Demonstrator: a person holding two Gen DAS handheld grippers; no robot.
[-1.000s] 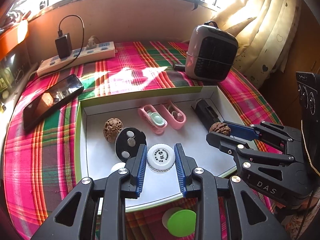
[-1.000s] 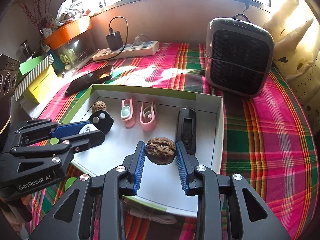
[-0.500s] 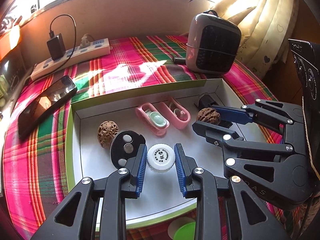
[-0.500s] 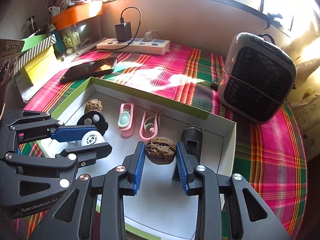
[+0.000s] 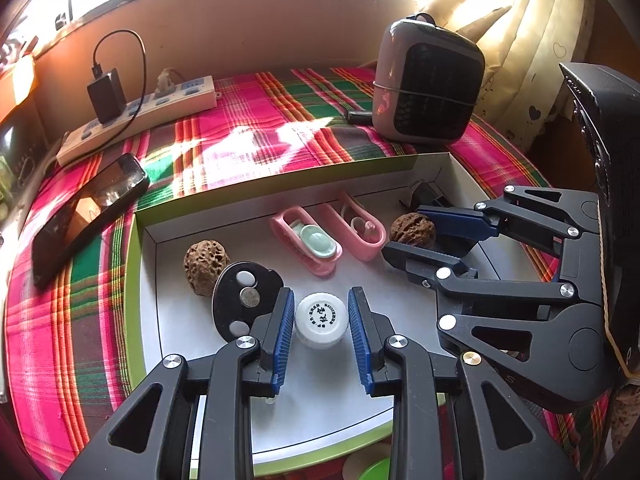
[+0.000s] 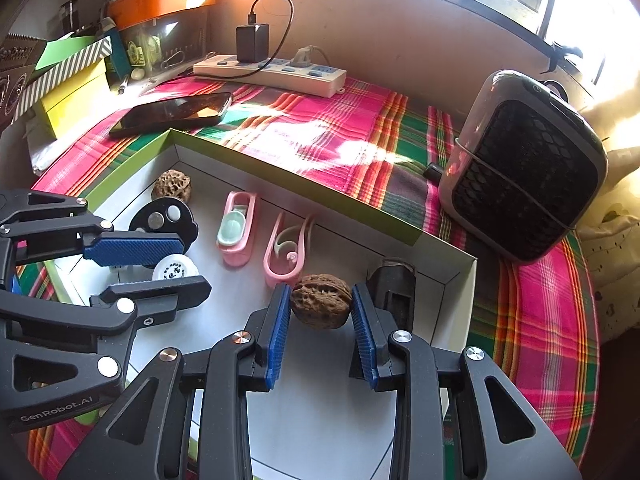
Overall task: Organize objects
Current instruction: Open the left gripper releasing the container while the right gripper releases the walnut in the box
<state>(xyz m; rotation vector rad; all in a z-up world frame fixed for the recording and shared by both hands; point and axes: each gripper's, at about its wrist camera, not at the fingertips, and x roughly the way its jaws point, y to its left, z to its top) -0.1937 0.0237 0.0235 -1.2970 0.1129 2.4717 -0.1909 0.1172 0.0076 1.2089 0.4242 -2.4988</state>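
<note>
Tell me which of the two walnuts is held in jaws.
The smoother walnut, clamped in the right gripper beside the pink clips. The pitted, rounder walnut lies loose in the box's far left corner.

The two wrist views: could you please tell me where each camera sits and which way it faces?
Left wrist view: sits on the left hand-held gripper, angled down into the white box; its fingers clamp a white cap; the right hand-held gripper enters from the right.
Right wrist view: sits on the right hand-held gripper, angled down over the box's right side; its fingers clamp a walnut; the left hand-held gripper enters from the left.
Shared: box, both grippers, pink clips, phone, power strip, heater.
</note>
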